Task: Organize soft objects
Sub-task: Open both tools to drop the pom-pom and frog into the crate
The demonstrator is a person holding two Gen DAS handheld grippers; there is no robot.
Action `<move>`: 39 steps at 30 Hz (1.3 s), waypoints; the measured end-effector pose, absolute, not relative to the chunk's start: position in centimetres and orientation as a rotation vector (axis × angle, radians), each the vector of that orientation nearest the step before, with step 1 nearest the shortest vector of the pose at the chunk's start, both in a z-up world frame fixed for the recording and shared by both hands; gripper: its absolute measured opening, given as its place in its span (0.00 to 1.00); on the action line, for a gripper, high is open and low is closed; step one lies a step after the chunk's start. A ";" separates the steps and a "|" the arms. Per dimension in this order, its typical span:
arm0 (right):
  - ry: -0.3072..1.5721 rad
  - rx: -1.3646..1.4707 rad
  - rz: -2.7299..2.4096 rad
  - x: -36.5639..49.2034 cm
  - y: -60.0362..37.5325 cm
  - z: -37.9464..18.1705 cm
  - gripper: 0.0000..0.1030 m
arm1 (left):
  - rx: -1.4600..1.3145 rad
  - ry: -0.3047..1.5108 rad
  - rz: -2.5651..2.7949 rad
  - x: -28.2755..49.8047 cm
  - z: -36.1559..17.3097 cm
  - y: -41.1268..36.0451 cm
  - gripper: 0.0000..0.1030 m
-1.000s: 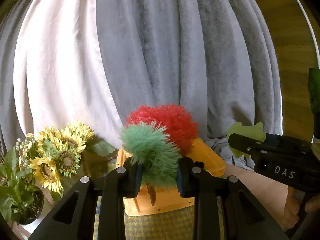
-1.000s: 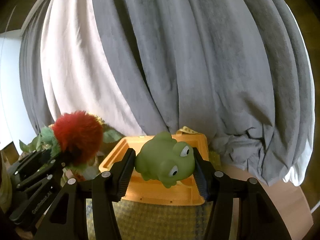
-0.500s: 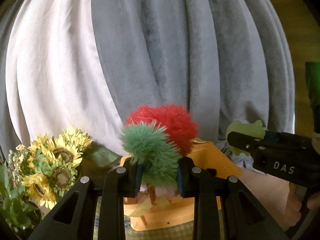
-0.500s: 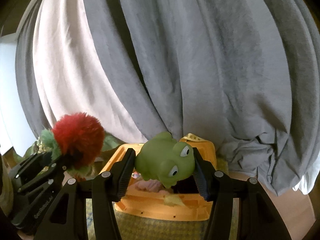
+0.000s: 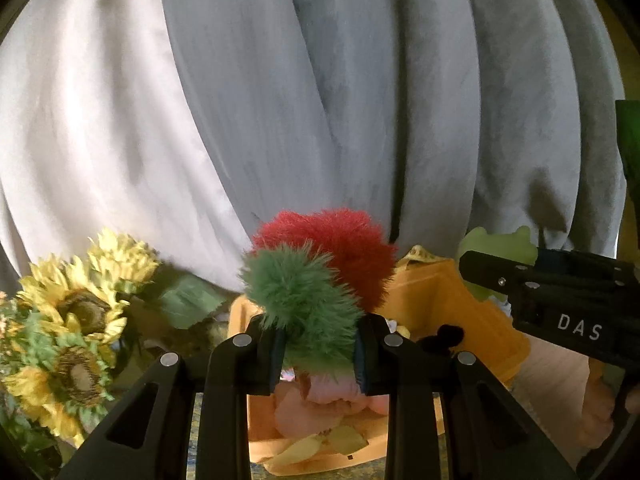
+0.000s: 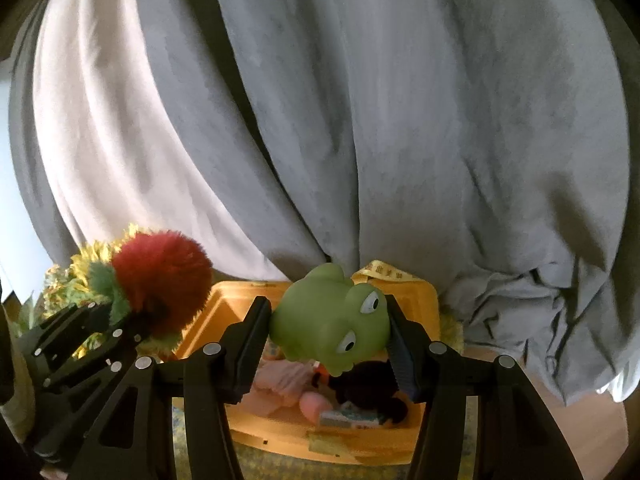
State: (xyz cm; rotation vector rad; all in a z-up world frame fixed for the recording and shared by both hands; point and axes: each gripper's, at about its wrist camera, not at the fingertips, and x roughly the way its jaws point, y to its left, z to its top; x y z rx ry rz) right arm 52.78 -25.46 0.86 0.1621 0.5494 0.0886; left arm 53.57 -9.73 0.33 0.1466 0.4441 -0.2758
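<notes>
Left tool (image 5: 318, 354): jaws pinching a fluffy toy (image 5: 312, 280), green tuft in front, red pom behind it. The toy is held in the air above the near left part of the orange bin (image 5: 452, 300).

Right tool (image 6: 328, 338): jaws pressed against both flanks of a green rubber frog (image 6: 330, 314), head tipped down toward 5 o'clock, eyes facing right. The frog hangs over the middle of the bin (image 6: 218, 314), not touching its contents.

Bin contents, seen from the right wrist view: pink soft item (image 6: 282, 376) at left, black soft item (image 6: 372, 386) under the frog, a small flat packet (image 6: 350, 418) at the front. From the left wrist view, yellowish scraps (image 5: 316, 446) lie at the near edge. A yellow measuring tape (image 6: 382, 270) drapes over the far rim.

From the left tool's view, the right tool (image 5: 532, 288) sits at 3 o'clock, marked "DAS". Sunflowers (image 5: 76, 312) at 9 o'clock, just beside the bin. Grey curtain (image 5: 360, 100) behind everything. The bin stands on a yellow-green woven mat (image 6: 280, 464).
</notes>
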 end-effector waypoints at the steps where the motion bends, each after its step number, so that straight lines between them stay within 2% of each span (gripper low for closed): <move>1: 0.566 0.166 0.090 53.4 -25.5 0.6 0.55 | 0.147 0.459 -0.274 54.1 0.1 -9.9 0.27; 18: 0.778 0.136 0.076 60.1 -24.8 -4.2 0.55 | 0.216 0.696 -0.281 59.8 -5.5 -11.0 0.29; 25: 0.845 0.141 0.067 61.4 -25.0 -6.0 0.56 | 0.216 0.773 -0.282 60.6 -7.1 -11.1 0.45; 27: 0.855 0.140 0.064 61.4 -25.0 -6.3 0.67 | 0.213 0.768 -0.272 60.4 -6.9 -11.1 0.53; 29: 0.854 0.135 0.060 61.2 -25.0 -6.5 0.71 | 0.200 0.766 -0.265 60.2 -6.7 -10.9 0.57; 39: 0.821 0.098 0.018 57.9 -25.0 -5.3 0.71 | 0.148 0.697 -0.175 57.0 -3.6 -8.9 0.66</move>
